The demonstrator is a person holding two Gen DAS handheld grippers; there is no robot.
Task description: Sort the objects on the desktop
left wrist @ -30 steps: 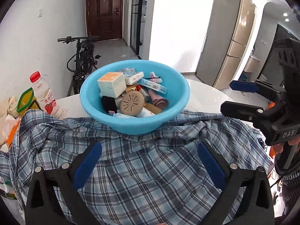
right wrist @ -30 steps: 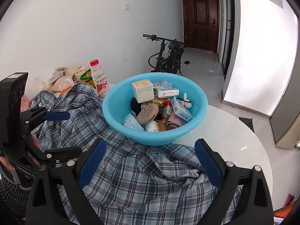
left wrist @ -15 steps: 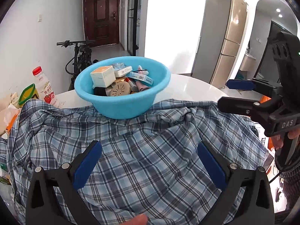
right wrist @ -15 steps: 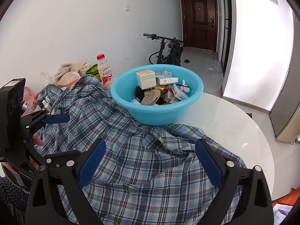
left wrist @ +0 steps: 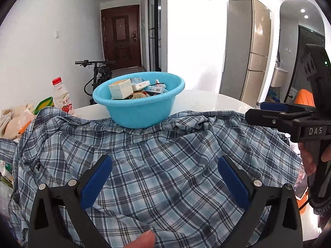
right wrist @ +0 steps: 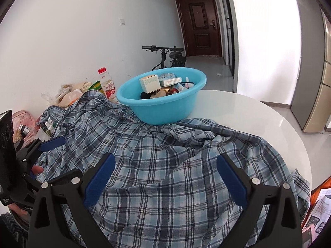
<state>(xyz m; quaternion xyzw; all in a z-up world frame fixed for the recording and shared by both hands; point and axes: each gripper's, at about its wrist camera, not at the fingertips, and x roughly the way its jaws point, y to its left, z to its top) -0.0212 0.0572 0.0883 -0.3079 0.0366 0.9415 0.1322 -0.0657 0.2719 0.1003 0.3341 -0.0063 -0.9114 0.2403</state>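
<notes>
A blue plastic basin full of small boxes and cosmetics stands on the far part of a round white table. A blue plaid shirt lies spread over the near half, its far edge against the basin. My left gripper is open and empty above the shirt. My right gripper is open and empty above the shirt too; it also shows at the right of the left wrist view.
A red-capped drink bottle stands left of the basin beside bags and snacks. Small bottles and a pink bag lie at the left. A bicycle, a door and a fridge stand beyond.
Both grippers have pulled back and dropped lower, so the basin looks smaller and farther and more shirt lies in front. Both stay open and empty.
</notes>
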